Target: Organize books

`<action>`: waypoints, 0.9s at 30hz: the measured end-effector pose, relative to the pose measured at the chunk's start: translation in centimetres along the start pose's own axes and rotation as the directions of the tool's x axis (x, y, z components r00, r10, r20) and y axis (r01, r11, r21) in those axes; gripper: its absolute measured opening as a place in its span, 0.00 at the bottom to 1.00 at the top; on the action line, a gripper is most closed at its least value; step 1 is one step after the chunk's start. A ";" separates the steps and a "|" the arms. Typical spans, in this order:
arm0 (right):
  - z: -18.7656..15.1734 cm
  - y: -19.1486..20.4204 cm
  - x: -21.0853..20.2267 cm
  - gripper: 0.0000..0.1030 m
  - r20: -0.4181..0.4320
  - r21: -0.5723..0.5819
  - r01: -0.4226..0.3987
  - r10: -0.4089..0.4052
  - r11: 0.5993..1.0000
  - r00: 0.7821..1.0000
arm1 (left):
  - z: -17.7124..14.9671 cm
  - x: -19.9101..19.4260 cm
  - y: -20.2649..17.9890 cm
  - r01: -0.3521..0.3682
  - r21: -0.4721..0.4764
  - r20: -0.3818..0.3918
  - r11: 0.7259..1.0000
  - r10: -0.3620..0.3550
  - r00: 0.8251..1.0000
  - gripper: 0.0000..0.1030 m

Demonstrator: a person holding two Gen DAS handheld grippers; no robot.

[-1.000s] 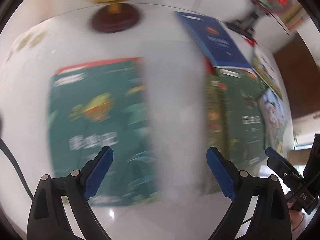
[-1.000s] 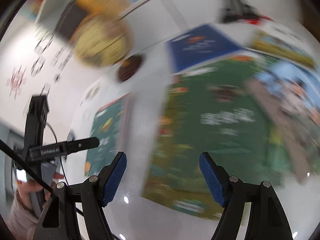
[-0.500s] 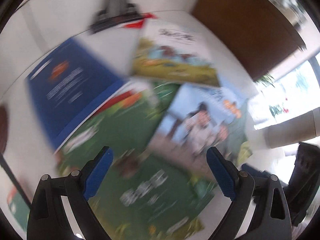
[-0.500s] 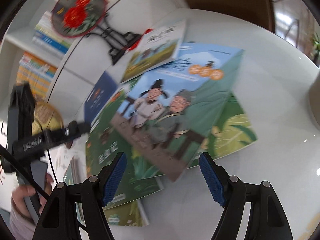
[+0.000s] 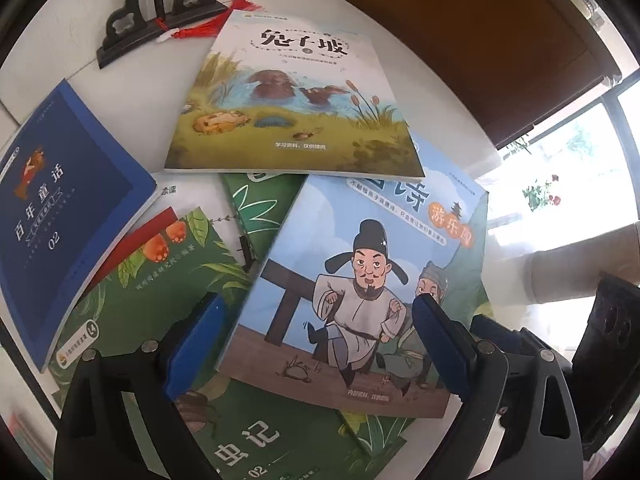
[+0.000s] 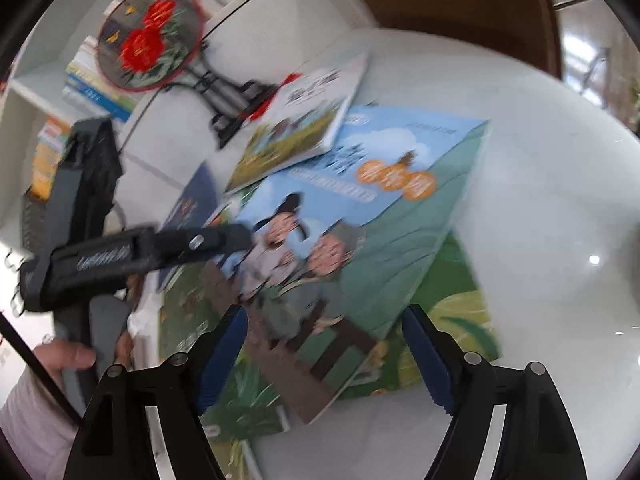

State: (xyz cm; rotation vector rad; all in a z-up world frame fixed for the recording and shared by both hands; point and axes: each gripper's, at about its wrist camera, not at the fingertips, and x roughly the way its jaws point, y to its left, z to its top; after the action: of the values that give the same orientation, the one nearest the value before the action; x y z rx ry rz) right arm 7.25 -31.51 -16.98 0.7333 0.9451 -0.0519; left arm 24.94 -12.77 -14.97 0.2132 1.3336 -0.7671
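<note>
Left wrist view: left gripper (image 5: 316,344) spread above the light-blue book (image 5: 360,280), topmost of the books overlapping on the white table (image 5: 448,120). Right wrist view: right gripper (image 6: 326,356), jaws just widened, empty, over that book's (image 6: 360,216) near corner.

Your left wrist camera looks steeply down, close over the scattered books (image 5: 352,288) near the table's (image 5: 436,92) far edge. Your right wrist camera faces the same pile (image 6: 344,240) from farther back, at a shallower slant, also catching the bookshelf (image 6: 92,80) beyond.
</note>
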 end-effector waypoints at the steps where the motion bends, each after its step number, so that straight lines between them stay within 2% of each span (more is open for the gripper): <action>1: 0.0 -0.2 0.0 0.76 0.003 0.010 -0.003 0.003 1.000 1.000 | 0.0 0.0 0.0 0.005 0.001 0.000 1.000 -0.005 1.000 0.90; 4: 0.0 -0.4 0.1 0.76 0.005 0.010 -0.034 0.033 0.999 0.999 | -0.2 -0.1 0.1 0.015 0.000 0.004 1.000 -0.015 1.000 0.86; 6: 0.2 -0.2 0.4 0.81 -0.014 -0.002 -0.055 0.055 0.998 0.998 | -0.4 -0.2 -0.4 -0.020 0.014 0.013 1.000 0.020 1.000 0.84; 9: 0.2 0.4 0.7 0.85 -0.023 -0.026 -0.041 0.040 0.999 0.999 | -1.1 -0.6 -1.7 -0.057 0.057 0.023 0.997 0.056 0.998 0.82; 10: 0.1 0.6 0.7 0.86 -0.025 -0.039 -0.035 0.034 0.999 0.999 | -1.3 -0.9 -1.9 -0.018 0.066 0.015 0.998 0.017 1.000 0.76; 11: 0.0 0.8 0.8 0.86 -0.033 -0.050 -0.036 0.034 0.998 0.999 | -1.7 -0.9 -2.3 0.061 0.062 -0.014 0.996 -0.060 0.998 0.75; 12: -0.1 0.9 0.9 0.85 -0.046 -0.055 -0.056 0.053 0.997 0.998 | -2.1 -0.9 -2.9 0.075 0.063 -0.031 0.995 -0.074 0.997 0.75; 14: -0.5 1.3 1.3 0.85 -0.085 -0.059 -0.119 0.114 0.991 0.990 | -2.6 -0.7 -3.8 0.024 0.104 -0.040 0.994 -0.020 0.999 0.75; 15: -0.7 1.7 1.4 0.85 -0.091 -0.076 -0.116 0.109 0.990 0.990 | -2.8 -0.6 -4.2 -0.009 0.129 -0.038 0.992 0.014 0.999 0.75; 17: -1.1 2.3 1.4 0.84 -0.087 -0.130 -0.078 0.067 0.988 0.994 | -2.8 -0.7 -3.9 -0.033 0.135 -0.039 0.990 0.039 0.998 0.76; 19: -1.1 1.8 1.2 0.84 -0.079 -0.111 -0.087 0.079 0.990 0.994 | -2.2 -1.0 -2.7 -0.030 0.105 -0.041 0.994 0.035 0.999 0.77; 22: -0.8 0.4 0.8 0.83 -0.060 -0.020 -0.128 0.126 0.992 0.990 | -0.7 -1.7 0.4 -0.011 -0.011 -0.015 1.000 0.010 1.000 0.80; 23: -0.8 0.1 0.7 0.83 -0.055 0.002 -0.138 0.138 0.990 0.989 | 0.0 -2.0 2.1 0.010 -0.089 0.002 0.996 -0.010 1.000 0.81; 25: -0.7 0.1 0.6 0.83 -0.051 0.007 -0.140 0.141 0.990 0.989 | 0.5 -1.8 4.0 0.066 -0.183 -0.004 0.981 -0.068 0.998 0.81; 26: -0.8 0.2 0.6 0.83 -0.050 -0.003 -0.139 0.139 0.990 0.989 | 0.8 -1.6 4.6 0.112 -0.199 -0.009 0.974 -0.117 0.993 0.81; 27: -0.8 0.3 0.6 0.83 -0.047 -0.009 -0.139 0.139 0.990 0.989 | 1.1 -1.6 4.5 0.126 -0.183 -0.006 0.975 -0.129 0.992 0.81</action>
State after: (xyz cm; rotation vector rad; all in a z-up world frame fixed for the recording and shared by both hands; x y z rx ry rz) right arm 7.13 -30.66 -17.52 0.7906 0.9357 0.0936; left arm 28.48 -9.40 -14.48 -0.0113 1.4363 -0.7468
